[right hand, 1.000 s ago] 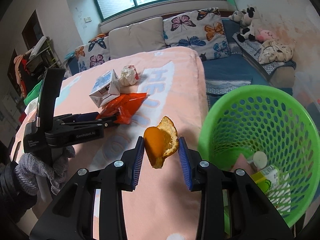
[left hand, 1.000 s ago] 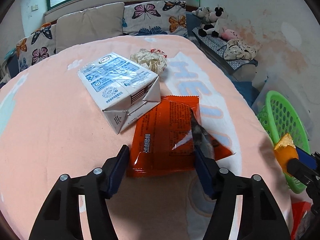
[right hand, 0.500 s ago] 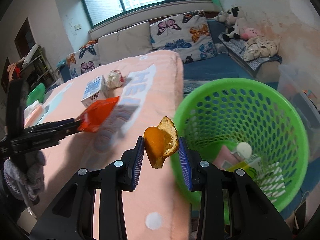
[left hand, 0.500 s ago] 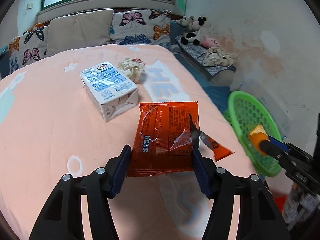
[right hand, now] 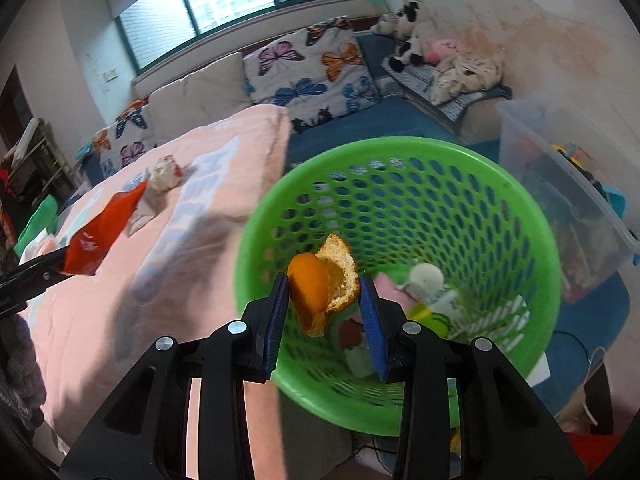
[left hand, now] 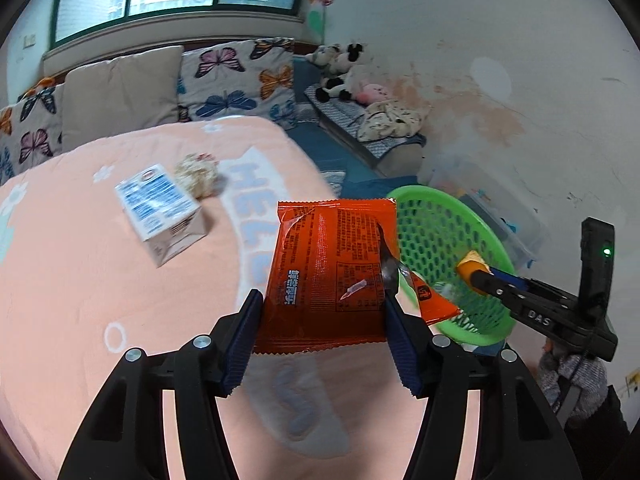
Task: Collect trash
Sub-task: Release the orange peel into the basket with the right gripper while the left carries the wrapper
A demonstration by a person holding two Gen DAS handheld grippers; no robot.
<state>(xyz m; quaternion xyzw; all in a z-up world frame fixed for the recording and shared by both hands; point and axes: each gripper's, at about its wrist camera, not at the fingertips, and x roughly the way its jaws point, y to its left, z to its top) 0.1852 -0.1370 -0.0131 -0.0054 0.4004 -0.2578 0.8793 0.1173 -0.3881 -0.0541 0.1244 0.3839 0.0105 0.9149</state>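
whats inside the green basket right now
The green perforated plastic basket holds a white round cap, a yellow-green carton, something pink and white packaging. The orange peel and right gripper cover part of the bottom.

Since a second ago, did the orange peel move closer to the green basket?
Yes. The orange peel in the right gripper was over the pink bed, beside the green basket; now it hangs above the basket's opening, jaws opening.

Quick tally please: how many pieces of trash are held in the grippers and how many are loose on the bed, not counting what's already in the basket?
Held in grippers: 2, orange wrapper in left gripper, orange peel in right gripper, whose jaws are opening
Loose on bed: 2, milk carton, crumpled wad
Total: 4
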